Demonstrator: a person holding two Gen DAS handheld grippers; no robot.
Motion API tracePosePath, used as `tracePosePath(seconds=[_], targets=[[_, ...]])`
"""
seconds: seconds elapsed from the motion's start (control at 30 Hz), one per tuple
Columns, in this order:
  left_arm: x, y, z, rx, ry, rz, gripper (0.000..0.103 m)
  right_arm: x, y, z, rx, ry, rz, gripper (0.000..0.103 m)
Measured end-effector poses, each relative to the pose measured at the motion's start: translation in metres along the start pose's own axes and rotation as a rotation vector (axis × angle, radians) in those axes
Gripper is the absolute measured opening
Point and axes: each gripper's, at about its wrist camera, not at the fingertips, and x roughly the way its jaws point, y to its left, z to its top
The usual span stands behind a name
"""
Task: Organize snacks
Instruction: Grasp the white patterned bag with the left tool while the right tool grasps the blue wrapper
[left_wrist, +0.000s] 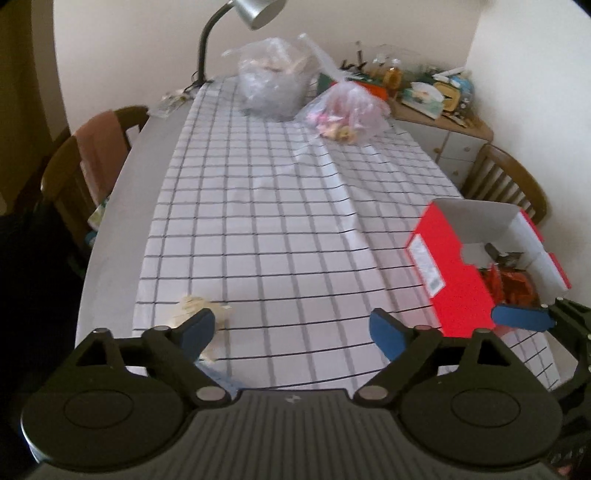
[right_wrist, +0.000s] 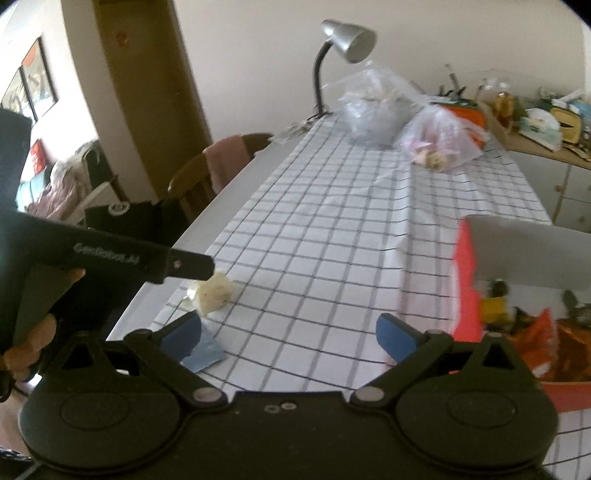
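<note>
Ahead of both sets of wide jaws the checked cloth (left_wrist: 280, 206) on the table (left_wrist: 122, 206) lies bare. A red box (left_wrist: 458, 273) blocks the right side. A pale snack (right_wrist: 216, 291) sits by the left jaws, with two plastic bags (left_wrist: 273, 77) far ahead.

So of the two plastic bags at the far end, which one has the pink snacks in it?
The smaller bag, lying nearer the red box side. Pink and tan pieces show through it. The larger bag by the lamp looks clear and greyish.
</note>
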Motion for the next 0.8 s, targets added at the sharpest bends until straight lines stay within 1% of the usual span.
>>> tracePosePath(seconds=[0.2, 0.37, 0.47, 0.63, 0.8], targets=[[0.029, 0.042, -0.002, 0.008, 0.078, 0.056, 0.096, 0.048, 0.051, -0.008, -0.138, 0.095, 0.045, 0.101], [0.055, 0.067, -0.002, 0.033, 0.15, 0.076, 0.096, 0.084, 0.076, -0.012, -0.202, 0.166, 0.095, 0.101], [0.069, 0.075, -0.001, 0.05, 0.18, 0.075, 0.096, 0.104, 0.085, -0.014, -0.222, 0.214, 0.109, 0.1], [0.095, 0.083, 0.001, 0.064, 0.255, 0.028, 0.096, 0.13, 0.09, -0.012, -0.237, 0.276, 0.138, 0.097], [0.116, 0.088, 0.006, 0.089, 0.297, 0.034, 0.096, 0.153, 0.092, -0.007, -0.251, 0.321, 0.161, 0.091]])
